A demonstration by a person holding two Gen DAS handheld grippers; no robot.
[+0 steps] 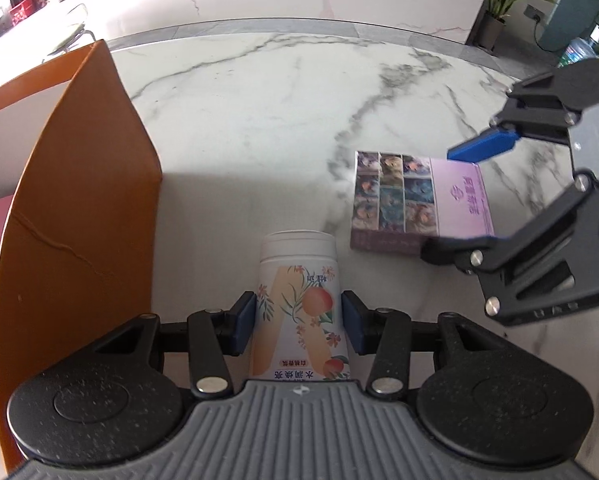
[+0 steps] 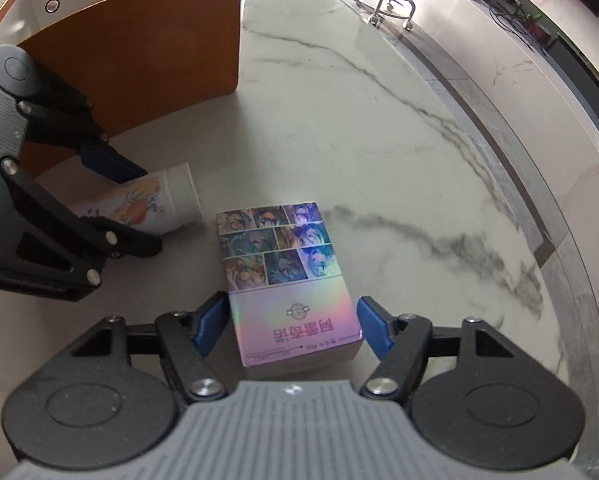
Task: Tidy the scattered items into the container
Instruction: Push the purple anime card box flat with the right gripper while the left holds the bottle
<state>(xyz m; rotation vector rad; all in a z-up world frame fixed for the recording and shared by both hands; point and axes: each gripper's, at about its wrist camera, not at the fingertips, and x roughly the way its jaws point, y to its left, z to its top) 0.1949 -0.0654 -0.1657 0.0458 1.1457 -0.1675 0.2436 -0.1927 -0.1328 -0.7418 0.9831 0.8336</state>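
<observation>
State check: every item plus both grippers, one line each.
White peach-print tube: lying on the marble table, between the left gripper's pads.
Iridescent pink card box: lying flat, uncontained.
Orange container: open-topped.
Left gripper: open, straddling the tube.
Right gripper: open, straddling the box.

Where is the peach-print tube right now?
The peach-print tube lies on the marble table between the left gripper's jaws, with the orange container left and card box right.

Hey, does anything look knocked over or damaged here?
Yes. The tube lies on its side on the table, between the left gripper's pads. The orange box has a crease across its wall.
</observation>
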